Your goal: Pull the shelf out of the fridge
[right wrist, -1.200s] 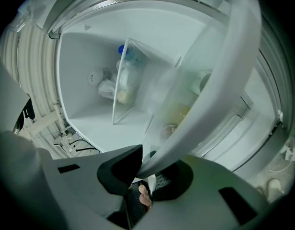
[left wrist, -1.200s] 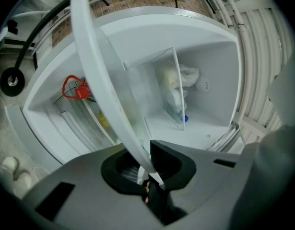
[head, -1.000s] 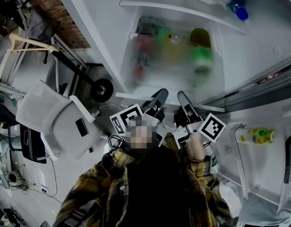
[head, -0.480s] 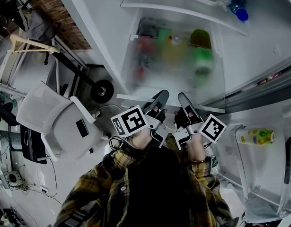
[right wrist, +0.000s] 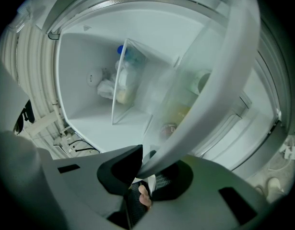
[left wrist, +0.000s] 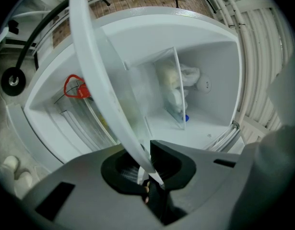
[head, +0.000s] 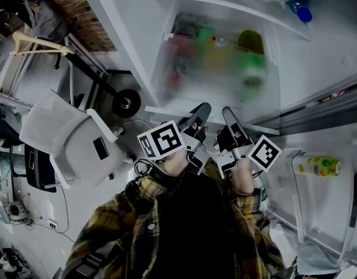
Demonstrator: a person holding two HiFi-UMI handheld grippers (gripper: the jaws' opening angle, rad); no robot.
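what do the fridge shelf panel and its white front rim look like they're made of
Shelf panel: translucent, frosted-looking plastic or glass, hard to tell which; the coloured items behind it show only as blurs. Front rim: probably opaque white plastic, smooth with a slight sheen.
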